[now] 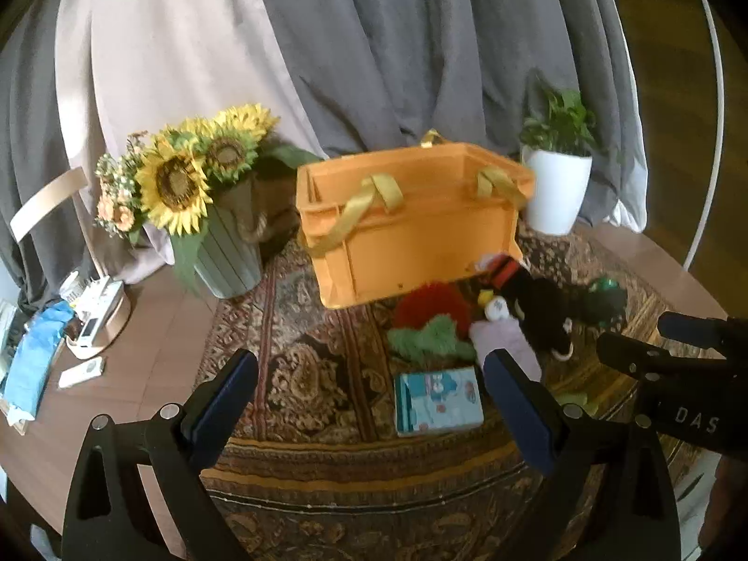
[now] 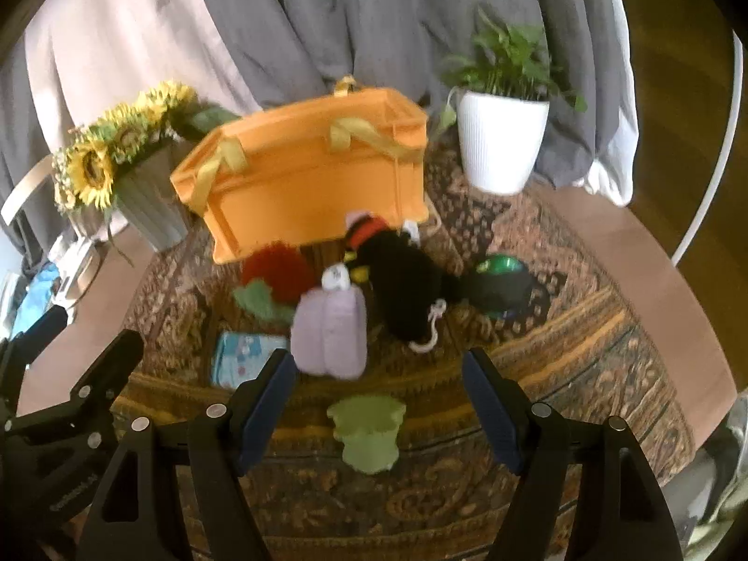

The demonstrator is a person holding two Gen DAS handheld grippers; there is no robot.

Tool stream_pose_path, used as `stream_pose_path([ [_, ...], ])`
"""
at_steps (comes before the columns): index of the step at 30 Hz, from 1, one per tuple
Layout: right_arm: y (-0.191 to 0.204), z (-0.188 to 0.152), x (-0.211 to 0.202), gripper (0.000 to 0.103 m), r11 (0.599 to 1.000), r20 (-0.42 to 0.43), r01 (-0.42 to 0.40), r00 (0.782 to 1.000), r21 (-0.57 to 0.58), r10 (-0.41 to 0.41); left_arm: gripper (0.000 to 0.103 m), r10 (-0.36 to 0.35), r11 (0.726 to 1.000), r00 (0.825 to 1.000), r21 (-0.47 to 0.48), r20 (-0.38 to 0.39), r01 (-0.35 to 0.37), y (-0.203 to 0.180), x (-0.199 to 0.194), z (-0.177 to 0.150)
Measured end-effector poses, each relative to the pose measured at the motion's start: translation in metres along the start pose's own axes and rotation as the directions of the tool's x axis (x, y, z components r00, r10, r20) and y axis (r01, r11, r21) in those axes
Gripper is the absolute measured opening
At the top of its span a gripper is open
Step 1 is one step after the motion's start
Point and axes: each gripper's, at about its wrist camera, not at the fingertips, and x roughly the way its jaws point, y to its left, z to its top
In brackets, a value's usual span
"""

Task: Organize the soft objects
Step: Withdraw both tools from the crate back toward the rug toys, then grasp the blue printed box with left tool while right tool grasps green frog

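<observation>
**Soft toys lie heaped before an orange bin as two grippers hover, jaws spread**

On the far left of the round wooden surface [image 1: 154,327], a blue cloth [image 1: 32,364] and a small white tray of gadgets [image 1: 96,315] sit near the edge. Beside them stands a ribbed green vase of sunflowers [image 1: 187,177], at the edge of a patterned rug [image 1: 308,383] that covers the middle of the surface.

The left hand-held gripper [image 1: 369,402] hangs above the rug with its fingers spread wide and nothing between them. Beyond it, an orange fabric storage bin [image 1: 411,229] with yellow strap handles stands at the back of the rug.

The soft objects lie in a cluster just in front of the bin: a red furry toy [image 2: 280,266] touching a green plush piece [image 2: 259,301], a light-blue printed packet [image 2: 240,357] nearer the camera, a lavender plush [image 2: 329,332], a small white ball-like toy [image 2: 335,278], a black plush animal [image 2: 404,280] with a red collar, and a dark green item [image 2: 502,283] to its right.

The right hand-held gripper [image 2: 378,406] is likewise spread and holds nothing; a pale green soft piece [image 2: 369,432] lies on the rug between its fingers, apart from both.

At the far right, a leafy plant in a white ribbed pot [image 2: 500,140] stands beside the bin, before grey curtains [image 2: 374,14].
</observation>
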Motion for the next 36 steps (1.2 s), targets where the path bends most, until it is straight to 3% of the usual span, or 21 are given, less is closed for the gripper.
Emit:
stream_pose_path([
  [18,-0.007,-0.046,0.048,0.074,0.999,-0.215,-0.021,0.976,0.042,0.029,0.099,-0.074,0.996,0.993,0.043,-0.089,0.078,-0.013,0.036,-0.037],
  [29,-0.015,-0.060,0.071,0.074,0.998,-0.244,-0.028,0.969,0.060,0.042,0.099,-0.135,0.988,0.981,0.060,-0.139,0.145,-0.027,0.066,-0.041],
  [36,-0.019,-0.059,0.076,0.069,0.996,-0.235,-0.046,0.970,0.075,0.062,0.099,-0.185,0.981,0.970,0.023,-0.158,0.191,-0.027,0.079,-0.042],
])
